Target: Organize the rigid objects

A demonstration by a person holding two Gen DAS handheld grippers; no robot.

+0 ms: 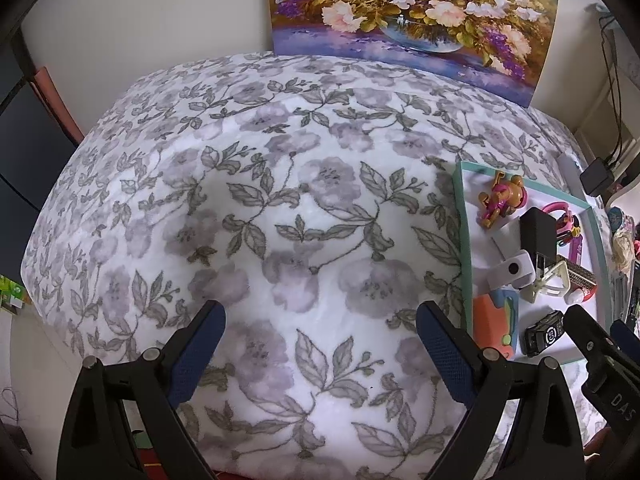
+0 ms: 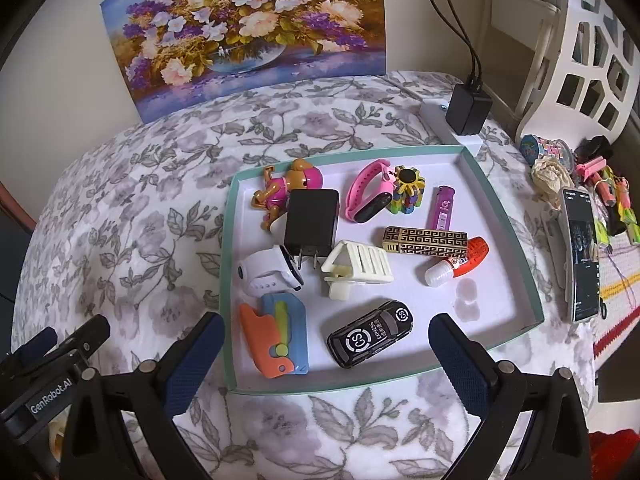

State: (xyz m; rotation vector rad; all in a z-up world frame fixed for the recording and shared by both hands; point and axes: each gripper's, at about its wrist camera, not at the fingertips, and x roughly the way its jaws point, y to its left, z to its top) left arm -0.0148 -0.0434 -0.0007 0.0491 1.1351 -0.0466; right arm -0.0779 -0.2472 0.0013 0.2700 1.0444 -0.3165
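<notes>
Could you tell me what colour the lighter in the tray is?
Purple lighter; right wrist view shows it best.

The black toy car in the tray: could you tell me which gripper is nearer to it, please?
Right. The right gripper hangs open directly in front of the black toy car, jaws to either side of it. The left gripper hovers open over bare bedspread, left of the tray.

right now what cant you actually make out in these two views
- Black charger: its lower end hides part of the white gadget in the right wrist view.
- Tray: its right side is cut off by the lens edge in the left wrist view, and the right gripper hides its near corner.
- Phone screen: too small and angled to read, right wrist view.
</notes>
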